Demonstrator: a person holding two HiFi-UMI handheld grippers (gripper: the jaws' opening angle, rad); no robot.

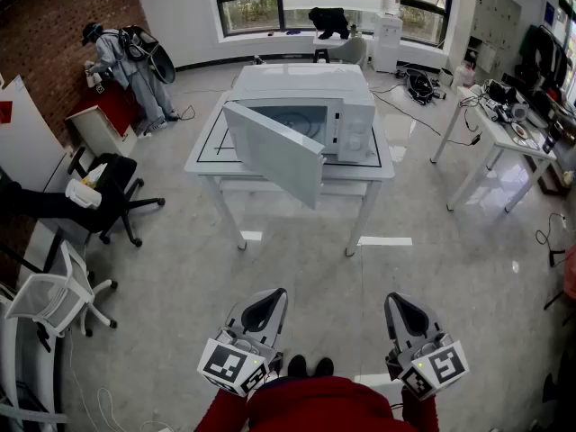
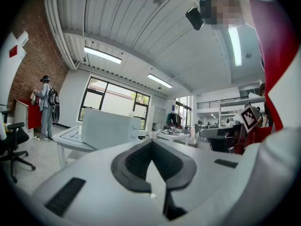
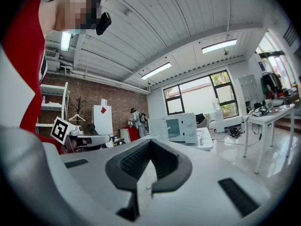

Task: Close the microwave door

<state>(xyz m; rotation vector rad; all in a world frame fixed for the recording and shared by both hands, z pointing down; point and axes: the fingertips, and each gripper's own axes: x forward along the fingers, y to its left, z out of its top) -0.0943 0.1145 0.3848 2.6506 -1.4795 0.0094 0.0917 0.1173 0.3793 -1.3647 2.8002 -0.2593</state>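
- The task is not begun, in my judgement: the microwave (image 1: 310, 106) has its door (image 1: 274, 151) wide open, and nothing touches it.
- All is left to do: to come near, to put one of the tongs against the door, and to push the door until it is closed.
- The left tongs (image 1: 267, 302) and the right tongs (image 1: 403, 306) are held low, near the person's body and well apart from the microwave. The bare floor (image 1: 306, 277) lies between them and it.
- Both pairs of tongs are pressed together and pinch nothing; each gripper view shows the two dark pads meeting.
- The microwave stands on the white tabletop (image 1: 382, 167) in the middle of the room, facing the person.
- It is a white box. Its hinge is on the left side in the head view, and the door swings out over the front edge of the tabletop, toward the person.
- The cavity is open to view, and to the right of it there is a panel with two round knobs (image 1: 357, 129).
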